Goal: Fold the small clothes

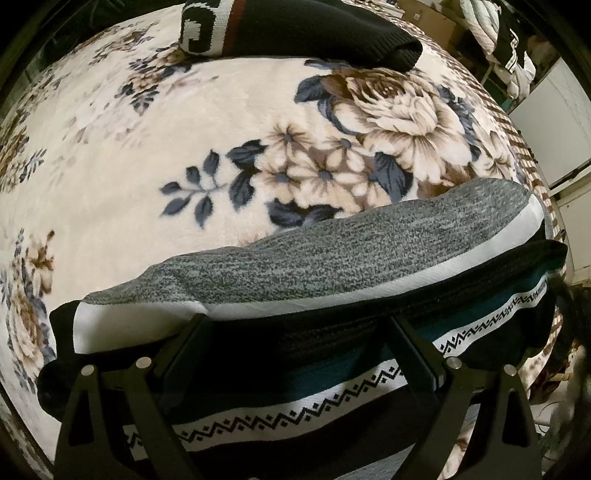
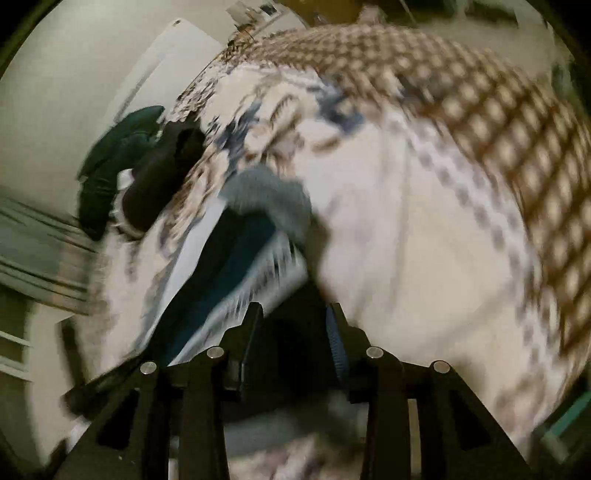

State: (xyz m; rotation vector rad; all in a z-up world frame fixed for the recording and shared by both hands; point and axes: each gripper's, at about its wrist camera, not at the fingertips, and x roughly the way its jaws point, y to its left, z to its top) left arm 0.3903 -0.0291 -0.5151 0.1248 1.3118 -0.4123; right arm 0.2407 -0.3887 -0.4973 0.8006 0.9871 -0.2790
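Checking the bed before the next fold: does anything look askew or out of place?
Nothing is spilled or damaged. The striped sweater lies folded over on the floral blanket, its grey band turned up. A second dark sweater sits apart at the far edge. The right wrist view is too blurred to judge.

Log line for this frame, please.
stage: folding | left gripper: open over sweater | right gripper: grip unclear, blurred | surface: blanket
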